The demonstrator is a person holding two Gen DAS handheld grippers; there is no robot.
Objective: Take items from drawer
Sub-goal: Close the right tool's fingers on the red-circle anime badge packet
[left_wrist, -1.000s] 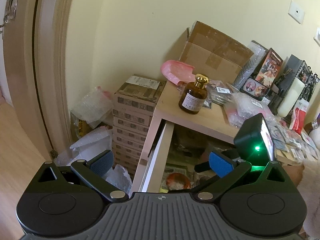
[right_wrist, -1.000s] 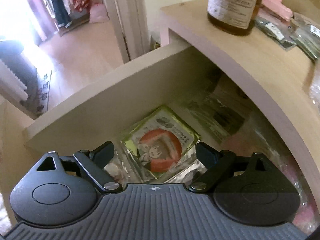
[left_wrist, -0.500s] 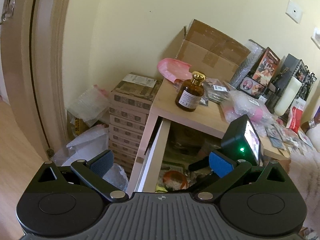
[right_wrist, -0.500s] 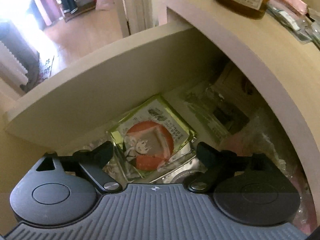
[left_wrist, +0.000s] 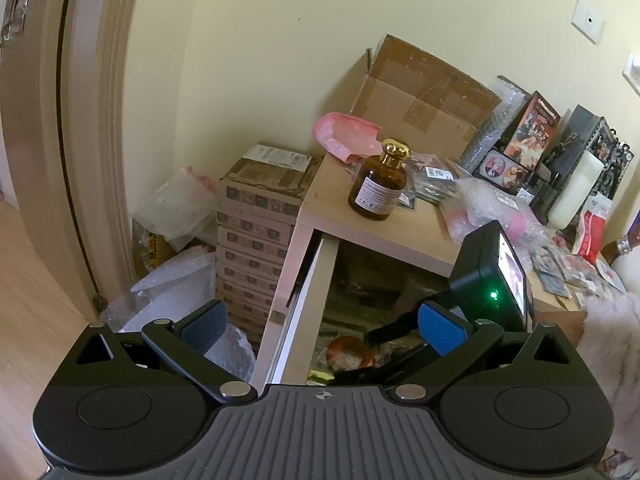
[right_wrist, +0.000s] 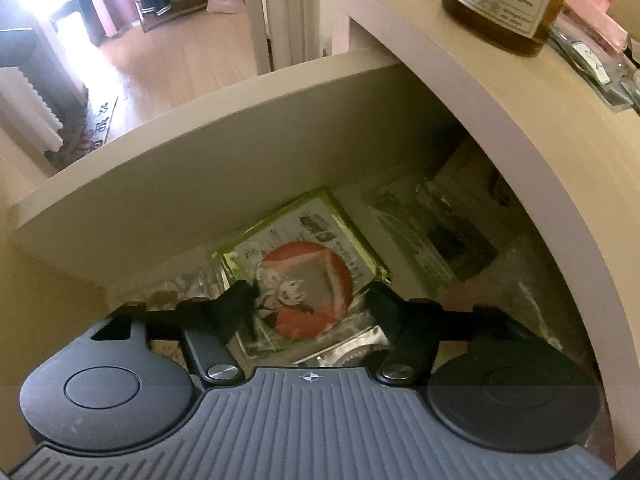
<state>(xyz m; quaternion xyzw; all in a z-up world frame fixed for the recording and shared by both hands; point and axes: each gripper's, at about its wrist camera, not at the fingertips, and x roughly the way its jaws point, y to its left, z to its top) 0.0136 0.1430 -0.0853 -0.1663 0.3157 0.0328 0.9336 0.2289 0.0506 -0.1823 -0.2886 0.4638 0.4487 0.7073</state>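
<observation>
The drawer (right_wrist: 200, 184) under the wooden table top is pulled out. Inside lies a green-edged packet with a round orange cartoon badge (right_wrist: 304, 276), among other clear-wrapped packets (right_wrist: 440, 240). My right gripper (right_wrist: 312, 300) is down in the drawer, its jaws open, one on each side of the badge packet and close to its edges. My left gripper (left_wrist: 320, 324) is open and empty, held above and in front of the drawer (left_wrist: 296, 312). The right gripper (left_wrist: 488, 280) and the badge (left_wrist: 348, 354) also show in the left wrist view.
A brown glass bottle with a gold cap (left_wrist: 380, 184) stands near the table top's front edge (left_wrist: 384, 240), with bagged clutter and a cardboard box (left_wrist: 420, 88) behind. Stacked cartons (left_wrist: 256, 216) and bubble wrap sit left of the table. A doorway (right_wrist: 160, 20) opens onto wooden floor.
My right gripper has gone deeper into the drawer and its jaws now flank the badge packet. My left gripper has drawn back slightly and stays open.
</observation>
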